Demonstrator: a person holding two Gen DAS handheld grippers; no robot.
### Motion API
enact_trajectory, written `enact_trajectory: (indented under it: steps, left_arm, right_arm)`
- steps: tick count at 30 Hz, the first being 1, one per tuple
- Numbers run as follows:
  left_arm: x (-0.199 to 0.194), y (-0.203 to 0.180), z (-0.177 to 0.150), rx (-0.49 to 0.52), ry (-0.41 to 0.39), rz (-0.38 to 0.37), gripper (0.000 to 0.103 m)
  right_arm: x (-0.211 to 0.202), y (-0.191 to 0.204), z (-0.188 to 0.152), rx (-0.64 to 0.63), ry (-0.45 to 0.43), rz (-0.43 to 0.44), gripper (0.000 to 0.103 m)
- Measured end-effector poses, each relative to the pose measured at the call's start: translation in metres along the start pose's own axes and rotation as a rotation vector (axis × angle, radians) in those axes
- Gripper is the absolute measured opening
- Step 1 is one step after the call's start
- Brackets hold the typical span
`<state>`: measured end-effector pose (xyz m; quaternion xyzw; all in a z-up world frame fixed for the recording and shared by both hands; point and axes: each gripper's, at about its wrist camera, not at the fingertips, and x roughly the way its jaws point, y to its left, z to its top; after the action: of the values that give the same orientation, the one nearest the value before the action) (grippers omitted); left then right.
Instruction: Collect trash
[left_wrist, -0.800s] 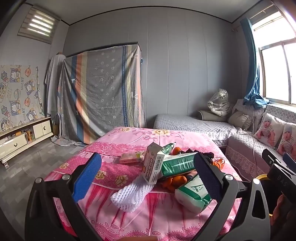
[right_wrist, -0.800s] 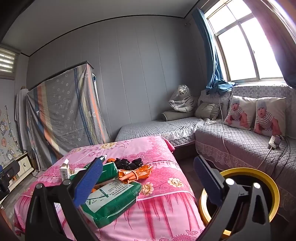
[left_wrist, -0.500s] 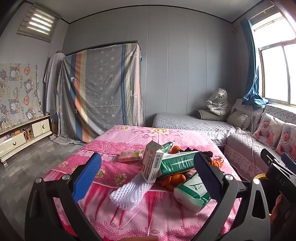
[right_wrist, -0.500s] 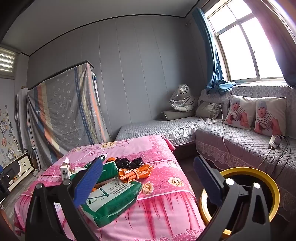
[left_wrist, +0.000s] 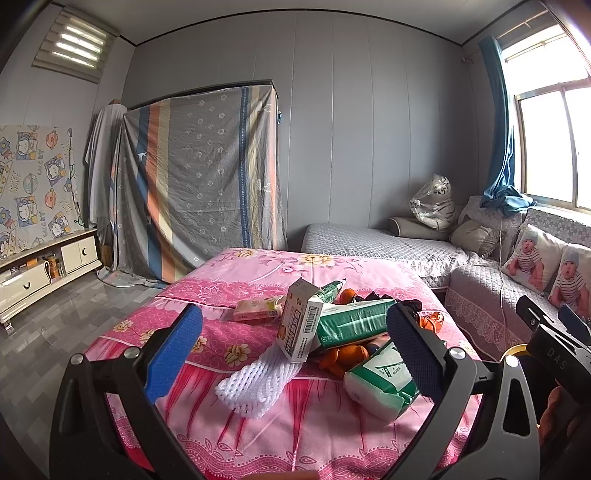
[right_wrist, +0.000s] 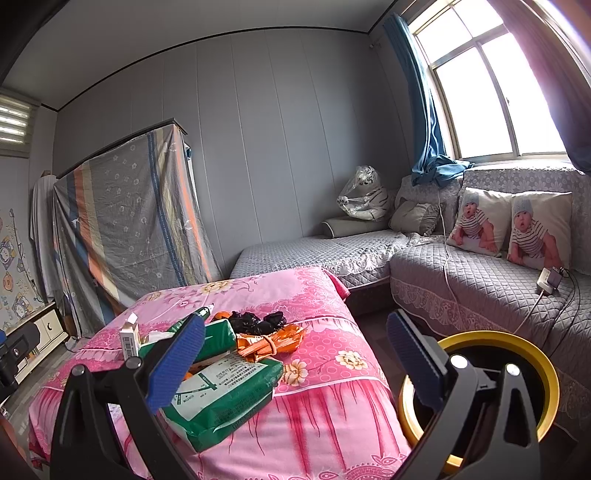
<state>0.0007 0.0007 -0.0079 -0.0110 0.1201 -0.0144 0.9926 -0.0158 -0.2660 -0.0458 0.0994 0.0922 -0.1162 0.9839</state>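
Trash (left_wrist: 343, 332) — cartons, green packs, foam netting heaped on pink bed (left_wrist: 258, 428) beside yellow-rimmed bin (right_wrist: 546, 380) for short drops — both grippers (left_wrist: 291, 354) (right_wrist: 295, 363) spread, empty.

on the pink bed (left_wrist: 258, 273) we count two green tissue packs (left_wrist: 384, 380), one white carton (left_wrist: 299, 325), one white foam net (left_wrist: 255, 380), one pink packet (left_wrist: 256, 310), one orange wrapper (right_wrist: 271, 341); beside the bed, one yellow-rimmed bin (right_wrist: 543, 373); beyond it, two baby-print pillows (right_wrist: 480, 221).

Glossy plastic tissue pack (right_wrist: 221, 395), white foam net (left_wrist: 255, 380), cloth bedspread (left_wrist: 317, 435).
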Motion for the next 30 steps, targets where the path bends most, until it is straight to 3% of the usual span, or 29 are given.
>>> enact_trajectory:
  steps: [30]
  left_arm:
    - [-0.0027,-0.0012,0.0039,0.003,-0.005,-0.013,0.095]
  right_arm:
    - [0.0047,-0.0041,-0.0044,0.001,0.003,-0.002,0.095]
